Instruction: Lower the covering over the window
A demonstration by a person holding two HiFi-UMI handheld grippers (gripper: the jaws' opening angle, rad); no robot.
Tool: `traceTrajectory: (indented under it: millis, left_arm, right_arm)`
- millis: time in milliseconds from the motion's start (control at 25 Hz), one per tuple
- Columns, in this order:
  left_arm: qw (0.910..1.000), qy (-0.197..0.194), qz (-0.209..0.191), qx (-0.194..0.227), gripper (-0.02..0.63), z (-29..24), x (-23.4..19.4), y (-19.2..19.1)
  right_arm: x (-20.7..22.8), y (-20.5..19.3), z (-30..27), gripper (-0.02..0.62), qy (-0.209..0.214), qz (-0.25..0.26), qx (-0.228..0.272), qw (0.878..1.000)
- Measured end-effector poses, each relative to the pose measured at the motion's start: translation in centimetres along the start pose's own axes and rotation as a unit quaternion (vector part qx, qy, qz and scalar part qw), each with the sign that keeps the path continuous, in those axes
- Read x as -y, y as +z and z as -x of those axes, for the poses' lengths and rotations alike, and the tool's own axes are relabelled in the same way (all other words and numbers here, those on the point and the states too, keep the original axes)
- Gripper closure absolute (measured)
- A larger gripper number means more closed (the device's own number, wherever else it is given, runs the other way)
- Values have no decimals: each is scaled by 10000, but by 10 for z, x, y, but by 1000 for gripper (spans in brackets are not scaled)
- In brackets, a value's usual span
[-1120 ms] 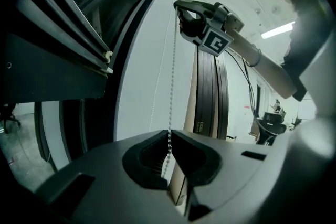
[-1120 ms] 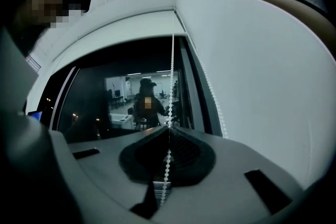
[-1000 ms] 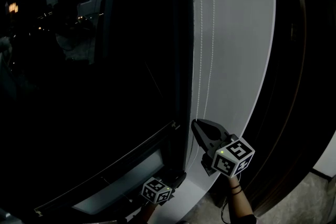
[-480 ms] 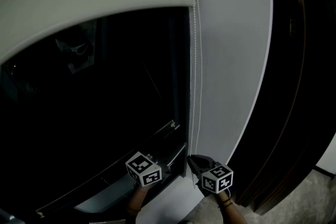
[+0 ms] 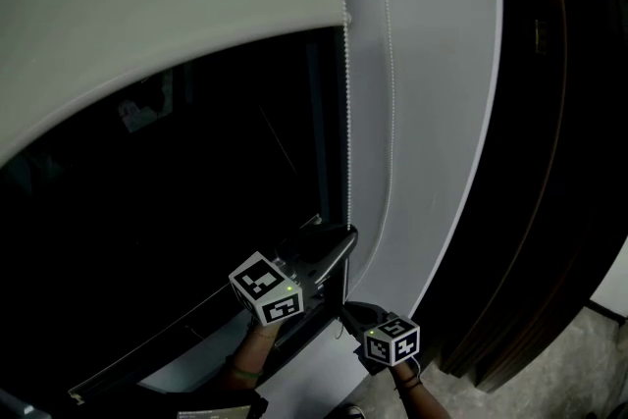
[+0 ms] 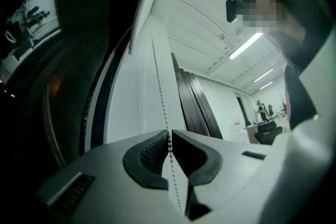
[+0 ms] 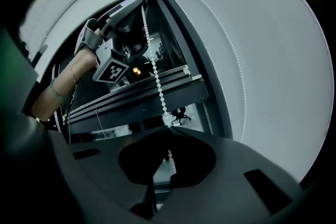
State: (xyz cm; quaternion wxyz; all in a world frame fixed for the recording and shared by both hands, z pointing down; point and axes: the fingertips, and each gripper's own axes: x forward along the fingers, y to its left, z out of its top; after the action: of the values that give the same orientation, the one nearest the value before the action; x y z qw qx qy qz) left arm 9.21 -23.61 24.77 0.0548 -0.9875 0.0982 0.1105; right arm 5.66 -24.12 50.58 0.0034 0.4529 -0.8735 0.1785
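Pale grey fabric of a roller blind (image 5: pixel 167 15) covered the upper part of a dark window (image 5: pixel 177 231), filling the head view from nine to twelve o'clock, its bottom edge curving down toward nine o'clock. Black glass showed below it. A white bead chain (image 5: pixel 345 113) hung down the window's right edge, with a second strand just beside it against the pale wall (image 5: pixel 432 113). Dark slatted panels (image 5: pixel 559 162) stood at three o'clock.

Both claws were low in the head view, near six o'clock. The left claw (image 5: pixel 339 245) pointed up toward one o'clock at the foot of the chain. In the left gripper view its jaws were opening, a narrow gap between the ribbed pads (image 6: pixel 152 152), and the chain ran through that gap.

The right claw (image 5: pixel 348 312) sat just below the left one, toward five o'clock. Its jaws were closed tight on the same chain, which ran from the tips up to the left claw at eleven o'clock in the right gripper view.
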Motion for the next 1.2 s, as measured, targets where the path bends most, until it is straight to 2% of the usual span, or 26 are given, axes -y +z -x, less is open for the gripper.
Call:
traceTrajectory:
  millis: [200,360,480,560,680,760,800,880,1040,1120,1200]
  left_arm:
    - [9995,44,281,152,595,6,-4,0]
    - [9988,141,431,177,598,9,-7,-4]
    - [9988,240,384,-209,603,14,-9,-35]
    - [9977,334,459,-365,603,20,-14,-64]
    - [9950,494,801,-320,604,31,-24,-99]
    - [9931,611,849,-526,604,39,-26,-120]
    - [9917,640,857,-707,604,42,-25,-132]
    - [9866,658,943,-1156,604,49,-20,-166]
    - [9643,649,1392,-2156,604,75,3,-256]
    - [9545,663,1730,-2336,604,89,19,-287]
    - [9508,681,1953,-2306,604,95,30,-301]
  right_arm:
    - [0,-2,8,584,35,-97,95,9999]
    - [-3,-6,10,584,10,2,-14,10000]
    - [0,-33,8,584,-169,382,-564,9975]
    - [4,-61,10,584,-205,373,-874,9953]
    - [-1,-82,19,583,-114,324,-1010,9943]
    - [-10,-76,26,556,-29,499,-963,9941]
    - [-13,-66,29,529,1,554,-874,9946]
    - [-17,-31,35,523,9,660,-521,9965]
    - [-23,64,46,518,-13,1100,289,9935]
    - [-32,112,48,509,75,1344,634,9889]
    - [-43,157,48,505,242,1476,977,9839]
